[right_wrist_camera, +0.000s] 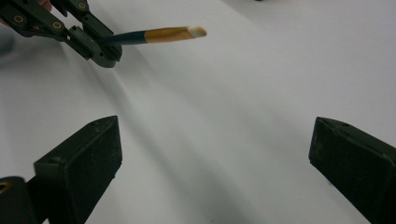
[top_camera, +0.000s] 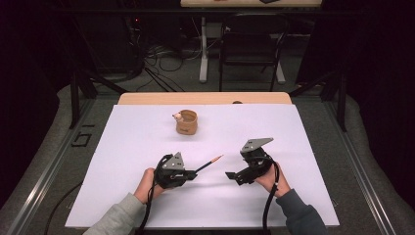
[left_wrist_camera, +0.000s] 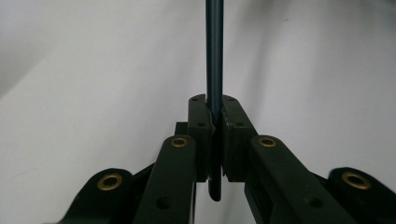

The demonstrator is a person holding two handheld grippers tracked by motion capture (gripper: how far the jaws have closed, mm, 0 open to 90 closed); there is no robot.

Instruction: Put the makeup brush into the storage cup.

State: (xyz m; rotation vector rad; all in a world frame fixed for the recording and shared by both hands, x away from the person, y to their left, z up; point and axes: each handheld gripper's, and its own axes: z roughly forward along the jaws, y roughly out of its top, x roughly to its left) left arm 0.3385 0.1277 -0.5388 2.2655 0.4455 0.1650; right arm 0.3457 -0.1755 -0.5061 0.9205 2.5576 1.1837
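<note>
1. The left claw [top_camera: 192, 175] is clamped on a slim brush [top_camera: 209, 163] with a dark handle, held over the near middle of the white surface [top_camera: 132, 147].
2. In the left gripper view the brush handle [left_wrist_camera: 214, 56] runs straight up between the two black jaws, which are pressed tight against it — a short stub of the handle pokes out below the pads.
3. From the high view the brush points away from the left claw toward the far right, its orange band and pale tip out in front, clear of the surface.
4. The right claw [top_camera: 230, 175] sits just beside it to the right, its jaws spread wide and gripping nothing; the right gripper view shows bare white surface [right_wrist_camera: 243, 121] between them.
5. That same view catches the left claw [right_wrist_camera: 100, 49] with the brush [right_wrist_camera: 159, 35] sticking out of it.
6. A small tan cup [top_camera: 187, 122] stands farther back near the middle of the surface, well apart from both claws — a little pale figure sits at its left rim.
</note>
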